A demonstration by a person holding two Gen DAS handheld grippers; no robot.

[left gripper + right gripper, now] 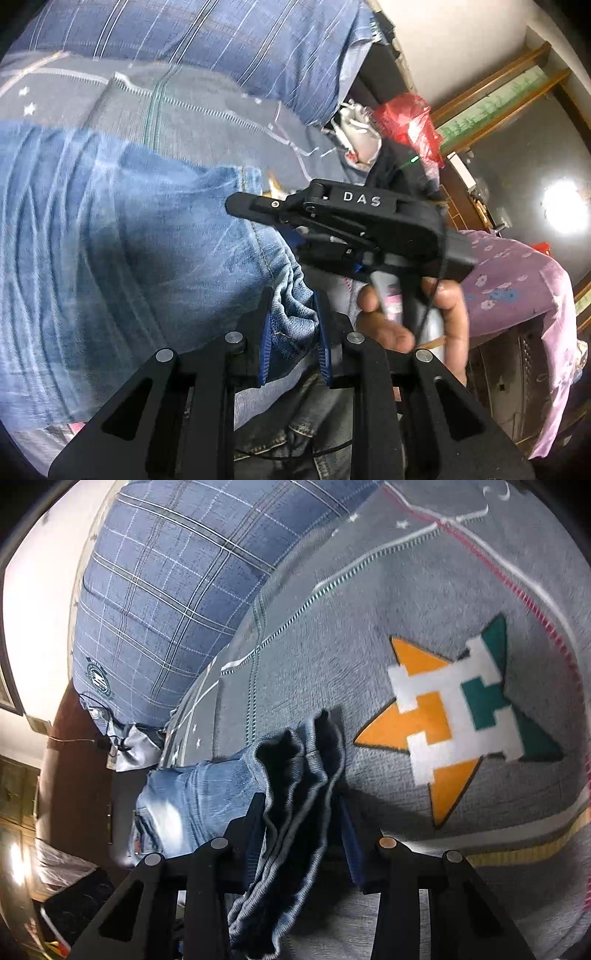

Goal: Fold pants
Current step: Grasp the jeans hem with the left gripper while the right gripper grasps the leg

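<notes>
At the bottom centre of the left wrist view, the left hand-held gripper (293, 332) pinches a bunched wad of denim between its blue pads. At the bottom centre of the right wrist view, the right hand-held gripper (304, 823) is pressed onto several stacked hem layers that hang down through its fingers. Both grip the same pair of jeans (122, 266), which spreads across the left half of the left view and lies over the grey patterned bedspread (424, 590).

Judging by the layered hems and the doubled cloth, the legs look already laid together, and a fold is under way with both ends lifted. The jeans are not yet a flat, compact stack; at least one more fold and a smoothing seem left.

Counted: one pair of jeans, two hand-held grippers, and one bare hand (417, 314) on the right gripper's handle. Farther off, one blue checked quilt (166, 602) fills the upper left, and one red plastic bag (410, 122) sits upper right.
</notes>
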